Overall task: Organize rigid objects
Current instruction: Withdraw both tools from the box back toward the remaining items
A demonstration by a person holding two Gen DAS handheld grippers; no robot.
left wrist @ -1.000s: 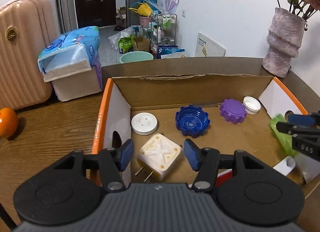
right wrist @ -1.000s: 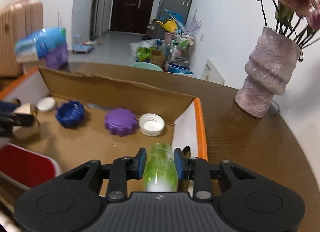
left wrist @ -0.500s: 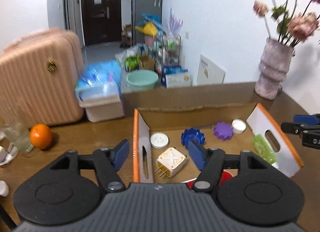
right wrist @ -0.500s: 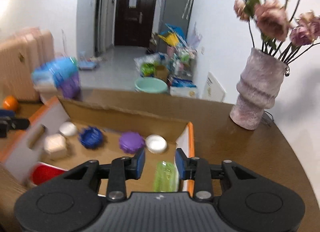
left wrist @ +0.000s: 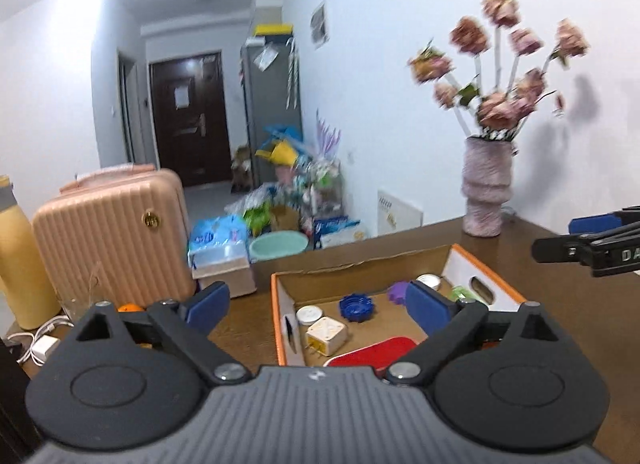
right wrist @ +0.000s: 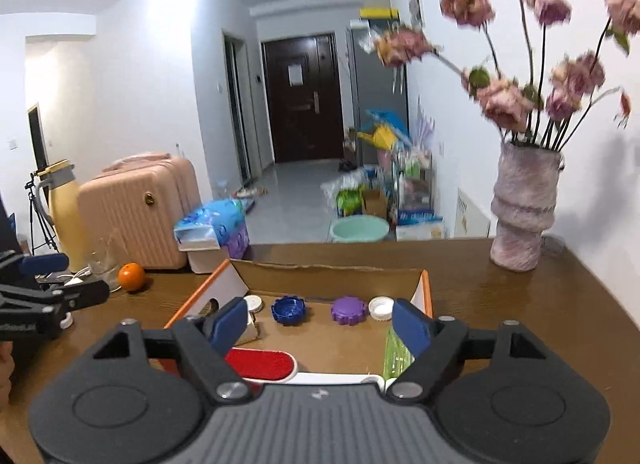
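At the bottom of the frame the right gripper [right wrist: 318, 322] has just been opening, nothing between its blue pads. Behind it, mid-frame, a cardboard box [right wrist: 328, 268] holds a blue cap [right wrist: 288, 310], purple cap [right wrist: 348, 310] and white cap [right wrist: 381, 308]; the left gripper [right wrist: 60, 276] shows at left edge.

Two wrist fisheyes, above table, facing the door.
Both share the cardboard box [left wrist: 362, 264] [right wrist: 328, 270] and vase [left wrist: 486, 188] [right wrist: 524, 208].

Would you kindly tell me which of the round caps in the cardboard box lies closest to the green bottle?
The white ribbed cap, rightmost in the row, beside the purple cap; the green bottle lies just in front of it.
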